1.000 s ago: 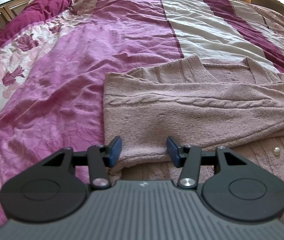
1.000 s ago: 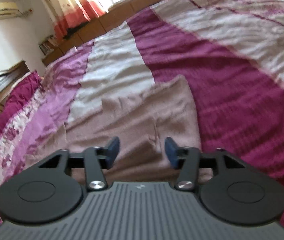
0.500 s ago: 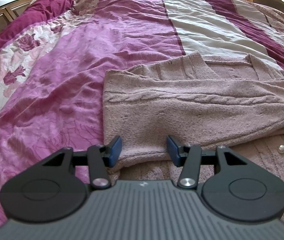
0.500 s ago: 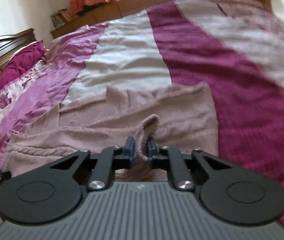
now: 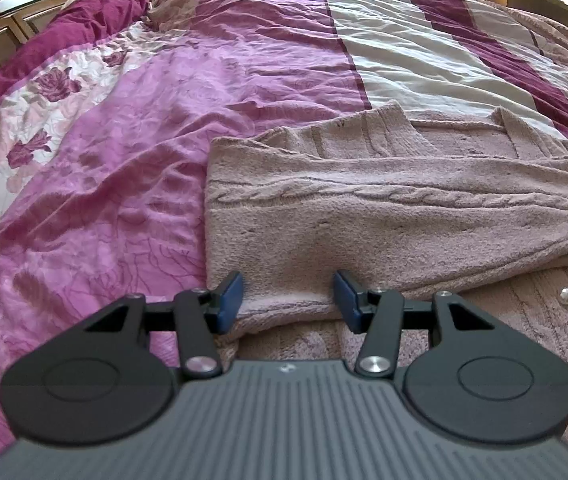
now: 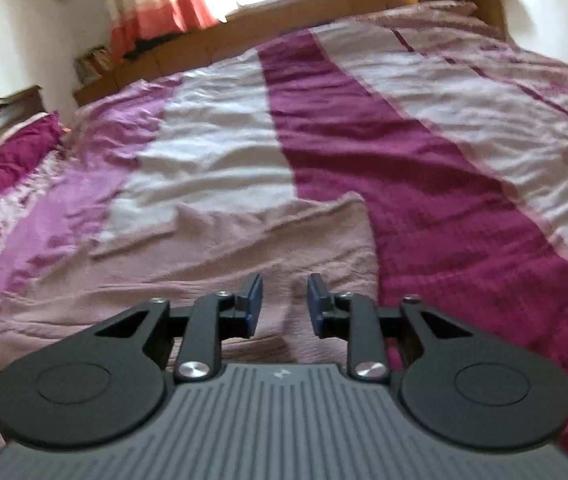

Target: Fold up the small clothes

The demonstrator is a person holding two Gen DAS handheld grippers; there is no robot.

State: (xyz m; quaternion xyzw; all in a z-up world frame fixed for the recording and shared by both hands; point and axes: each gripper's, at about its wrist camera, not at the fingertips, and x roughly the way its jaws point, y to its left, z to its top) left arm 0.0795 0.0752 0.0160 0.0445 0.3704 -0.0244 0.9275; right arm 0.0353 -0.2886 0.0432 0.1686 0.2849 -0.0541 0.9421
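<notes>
A dusty-pink knitted cardigan with a cable pattern and pearl buttons lies on the bed, one sleeve folded across its body. My left gripper is open, its blue pads either side of the folded sleeve's near edge. In the right wrist view the cardigan lies flat under my right gripper, which is open and empty just above the knit.
The bedspread is striped pink, white and dark magenta, with creases. A dark wooden headboard stands far left. A wooden ledge and a curtained window run along the far side.
My right gripper was shut on a pinch of the cardigan half a second ago; it has opened and let the knit fall flat. My left gripper has stayed open in place.
</notes>
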